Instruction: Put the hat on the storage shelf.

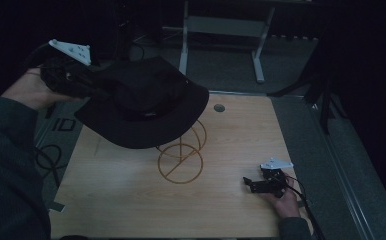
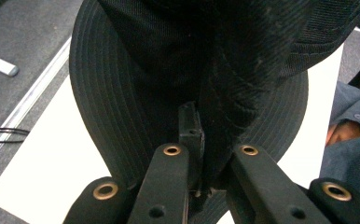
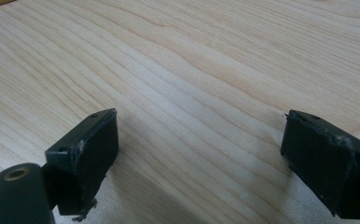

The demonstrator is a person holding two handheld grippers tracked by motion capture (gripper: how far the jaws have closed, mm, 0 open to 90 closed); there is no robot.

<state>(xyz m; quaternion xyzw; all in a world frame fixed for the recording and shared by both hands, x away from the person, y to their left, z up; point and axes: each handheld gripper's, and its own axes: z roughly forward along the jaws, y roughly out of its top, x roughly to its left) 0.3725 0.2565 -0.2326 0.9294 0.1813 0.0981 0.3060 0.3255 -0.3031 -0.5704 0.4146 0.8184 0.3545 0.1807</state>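
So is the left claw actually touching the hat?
Touching. In the left gripper view the left claw is closed on the black hat's brim, fabric pinched between its jaws.

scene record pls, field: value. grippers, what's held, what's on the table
left gripper: shut on the brim of a black fabric bucket hat, lifted clear of the table
hat position: in the air above a gold wire stand, partly hiding it
stand: hoops rising from a round base with crossed spokes, near the table's middle
right gripper: jaws open, nothing between them, low over the table at its near right corner
table: light wood top, with a small round hole at the far edge
floor: grey, with cables at the left
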